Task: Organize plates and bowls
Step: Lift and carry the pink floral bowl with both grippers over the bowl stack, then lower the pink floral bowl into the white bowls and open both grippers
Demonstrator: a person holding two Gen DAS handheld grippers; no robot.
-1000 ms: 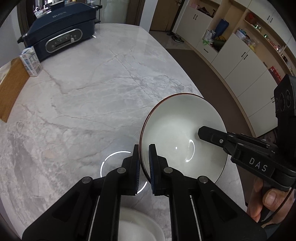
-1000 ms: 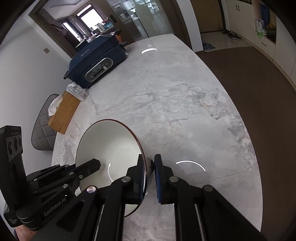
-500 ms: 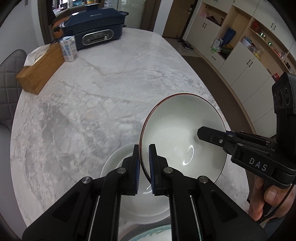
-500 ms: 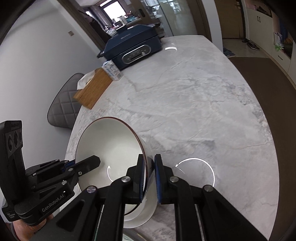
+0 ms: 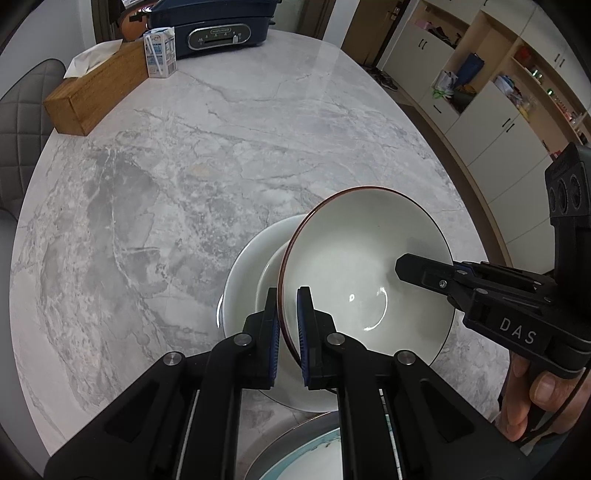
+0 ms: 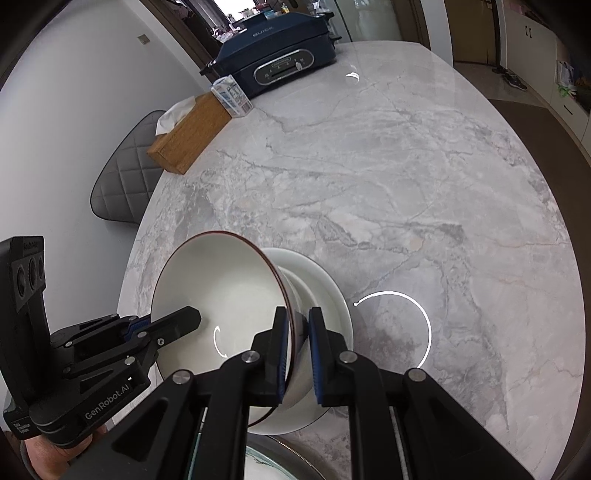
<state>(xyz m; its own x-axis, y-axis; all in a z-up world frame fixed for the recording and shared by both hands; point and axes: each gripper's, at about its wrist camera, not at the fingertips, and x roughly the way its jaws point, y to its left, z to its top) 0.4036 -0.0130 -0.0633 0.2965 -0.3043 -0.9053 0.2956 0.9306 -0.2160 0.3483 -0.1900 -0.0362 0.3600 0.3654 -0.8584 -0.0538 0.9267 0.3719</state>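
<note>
A white bowl with a thin brown rim (image 5: 354, 266) (image 6: 221, 291) hangs just above a plain white bowl (image 5: 247, 273) (image 6: 325, 291) that sits on the marble table. My left gripper (image 5: 287, 325) is shut on the brown-rimmed bowl's near left rim. My right gripper (image 6: 297, 347) is shut on its opposite rim. Each gripper shows in the other's view, reaching into the bowl from the side. The held bowl overlaps the lower bowl and hides much of it. A plate with a teal pattern (image 5: 317, 454) (image 6: 266, 465) lies at the near table edge, mostly hidden by the fingers.
A wooden tissue box (image 5: 96, 88) (image 6: 188, 133), a small milk carton (image 5: 160, 51) (image 6: 232, 96) and a dark blue electric cooker (image 5: 214, 26) (image 6: 280, 59) stand at the far end. A grey quilted chair (image 6: 122, 177) sits left of the table; cabinets (image 5: 498, 103) line the right wall.
Both grippers have carried the brown-rimmed bowl across the table toward the near edge. The plain white bowl came into view beneath it, and the patterned plate appeared at the bottom.
</note>
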